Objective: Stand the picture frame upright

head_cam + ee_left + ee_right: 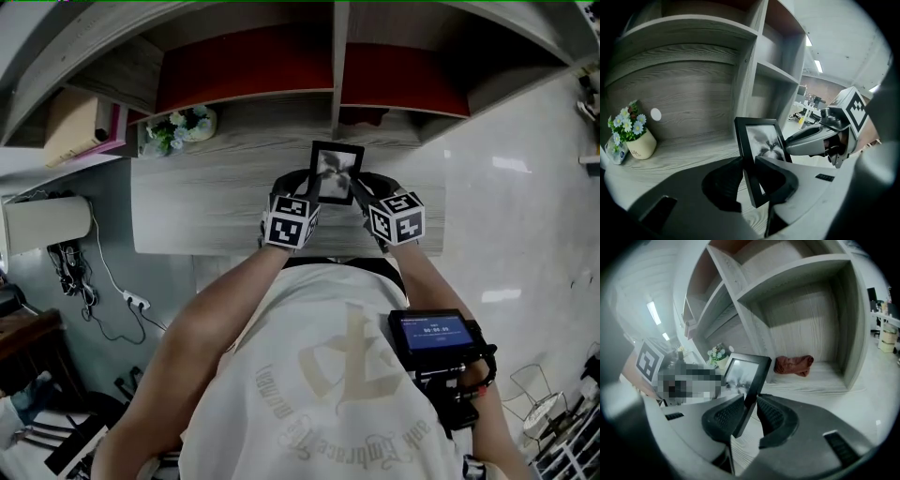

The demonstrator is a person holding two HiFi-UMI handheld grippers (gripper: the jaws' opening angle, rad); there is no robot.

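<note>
Most of the job looks done. Above the grey wooden desk (206, 220), in front of the middle post of its shelves, the picture frame (336, 173) already nearly upright, picture side toward the person, leaning back a little. Pinched at its left edge by the left gripper (749, 180) and at its right edge by the right gripper (749, 416), pads pressed on the black moulding front and back. Bottom edge on the wood or just off it: impossible to tell. Remains, on this showing: settling on the base or back stand, a test for steadiness, then release by both tools.

Counted, big to small:
- one desk under one shelf unit (754, 70) of several compartments
- one person, two forearms
- two grippers, each with one marker cube
- one picture frame
- one crumpled red cloth (793, 365) in the compartment behind, to the right
- one small pot of white flowers (635, 136) well off to the left at the back
- one round white dot (656, 114) on the back panel
</note>
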